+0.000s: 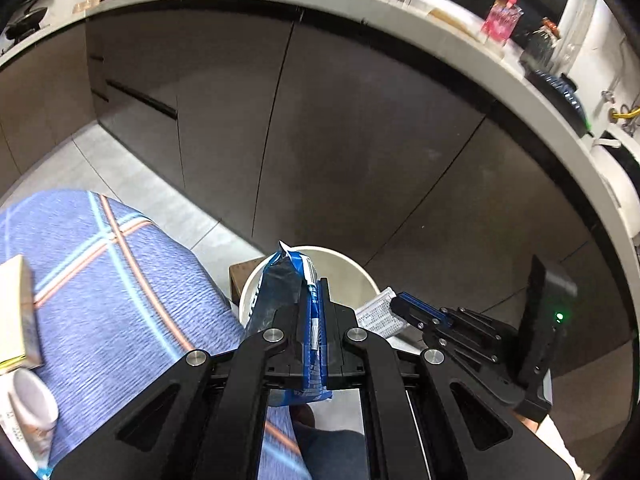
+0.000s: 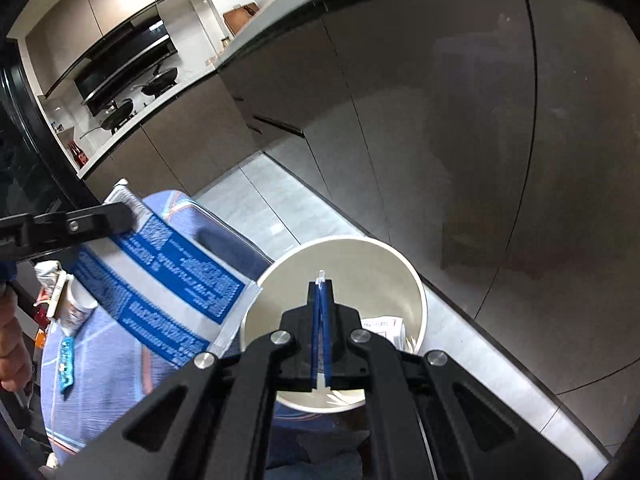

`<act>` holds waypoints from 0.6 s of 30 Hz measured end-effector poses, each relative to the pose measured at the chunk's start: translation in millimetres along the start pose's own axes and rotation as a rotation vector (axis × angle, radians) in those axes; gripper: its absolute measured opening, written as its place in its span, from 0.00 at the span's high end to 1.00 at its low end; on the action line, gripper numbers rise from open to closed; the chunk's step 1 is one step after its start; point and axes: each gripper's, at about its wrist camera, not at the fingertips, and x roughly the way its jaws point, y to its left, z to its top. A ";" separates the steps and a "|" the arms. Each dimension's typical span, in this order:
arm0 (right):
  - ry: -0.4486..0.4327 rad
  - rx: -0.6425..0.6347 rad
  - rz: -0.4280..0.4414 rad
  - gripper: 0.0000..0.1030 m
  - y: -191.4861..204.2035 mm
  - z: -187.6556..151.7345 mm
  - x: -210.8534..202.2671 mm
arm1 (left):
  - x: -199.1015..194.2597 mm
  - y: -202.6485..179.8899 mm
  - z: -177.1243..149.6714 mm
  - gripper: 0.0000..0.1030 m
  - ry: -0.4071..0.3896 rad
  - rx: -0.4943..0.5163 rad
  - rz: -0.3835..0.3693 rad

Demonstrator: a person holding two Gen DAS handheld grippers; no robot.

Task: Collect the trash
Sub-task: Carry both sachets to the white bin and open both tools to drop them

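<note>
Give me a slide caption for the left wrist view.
Left claw shut on blue wrapper over white bin.

Left gripper over the bin

We see our left gripper (image 1: 312, 312), jaws clamped on a blue wrapper (image 1: 280, 292), above the white bin (image 1: 360, 276) at 6 o'clock; at 4 o'clock the right gripper (image 1: 396, 304) pinches a white printed packet (image 1: 374, 314); blue plaid cloth (image 1: 120, 280) lies at 8 o'clock.

The left claw (image 1: 312, 320) hides the blue wrapper's (image 1: 280, 296) middle; its print is blurred.
</note>
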 end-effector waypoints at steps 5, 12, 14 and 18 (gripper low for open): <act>0.041 0.014 -0.002 0.96 -13.3 -11.7 20.5 | 38.6 3.2 0.8 0.97 0.039 0.001 0.024; 0.070 0.000 -0.014 0.91 -15.8 -18.1 39.2 | 65.0 8.6 -0.5 0.95 0.042 0.012 0.093; 0.069 -0.018 -0.019 0.84 -14.8 -18.9 39.8 | 67.3 10.4 -0.2 0.92 0.034 0.016 0.104; 0.068 -0.059 -0.026 0.74 -12.4 -21.0 40.4 | 71.0 13.4 0.3 0.61 0.025 0.015 0.120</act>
